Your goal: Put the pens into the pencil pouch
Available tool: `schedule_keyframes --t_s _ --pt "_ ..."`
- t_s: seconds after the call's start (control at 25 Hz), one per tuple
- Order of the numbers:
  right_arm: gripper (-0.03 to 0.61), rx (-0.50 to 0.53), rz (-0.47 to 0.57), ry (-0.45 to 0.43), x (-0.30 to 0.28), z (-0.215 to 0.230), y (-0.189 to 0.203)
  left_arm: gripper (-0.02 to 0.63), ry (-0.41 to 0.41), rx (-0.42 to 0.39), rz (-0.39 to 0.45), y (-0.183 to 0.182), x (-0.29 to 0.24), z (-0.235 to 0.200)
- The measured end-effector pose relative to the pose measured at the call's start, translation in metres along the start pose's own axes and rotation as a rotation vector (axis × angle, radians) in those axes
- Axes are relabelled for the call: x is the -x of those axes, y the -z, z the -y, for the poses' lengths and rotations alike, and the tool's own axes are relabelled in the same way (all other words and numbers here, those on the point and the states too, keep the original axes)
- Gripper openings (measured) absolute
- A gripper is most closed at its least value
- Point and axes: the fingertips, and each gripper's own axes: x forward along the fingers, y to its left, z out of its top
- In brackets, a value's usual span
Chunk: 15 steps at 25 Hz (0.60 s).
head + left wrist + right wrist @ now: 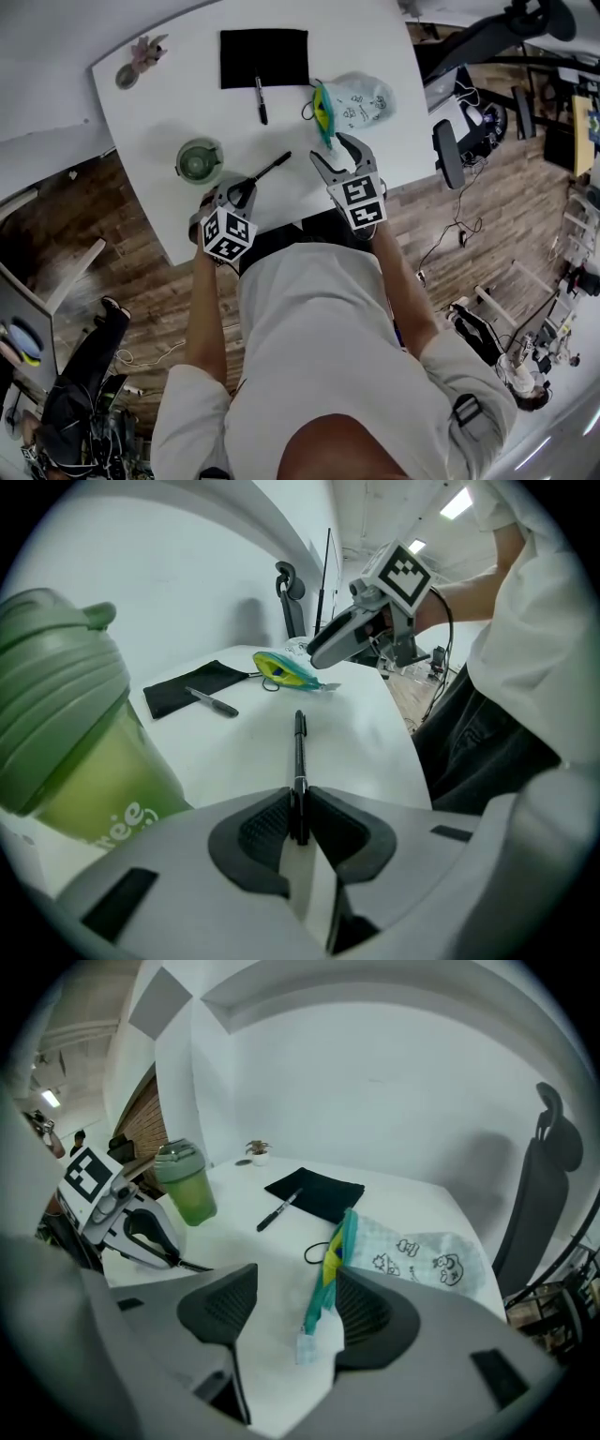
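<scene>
Smooth matt table (187, 103), translucent plastic pouch (361, 101)

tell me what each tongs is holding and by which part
Left tongs: black pen, pinched at one end. Right tongs: nothing held; they stand open, with the zip edge of the pouch between them.

Bright, even indoor light; ceiling lamps (457, 502) glare at 1 o'clock in the left gripper view. Both gripper views bend strongly at the rim and have black corners.
</scene>
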Motion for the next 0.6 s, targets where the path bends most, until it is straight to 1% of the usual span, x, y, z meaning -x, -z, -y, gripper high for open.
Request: schedule_keyframes --t_s 0.2,0.32,0.52,0.6 --pt "0.230 0.002 -0.012 0.061 -0.008 0.024 -0.006 0.055 -0.012 -0.002 0.021 -0.011 0.004 -0.003" --pt "0.221 0.021 -0.020 0.089 -0.014 0.034 -0.011 0.055 -0.021 0.004 0.038 -0.020 0.005 -0.006" --pt "0.219 0.086 -0.066 0.140 -0.027 0.051 -0.016 0.055 -0.031 0.012 0.056 -0.036 0.006 -0.014" --pt "0.209 0.113 -0.093 0.155 -0.032 0.055 -0.017 0.055 -0.034 0.014 0.060 -0.042 0.005 -0.017"
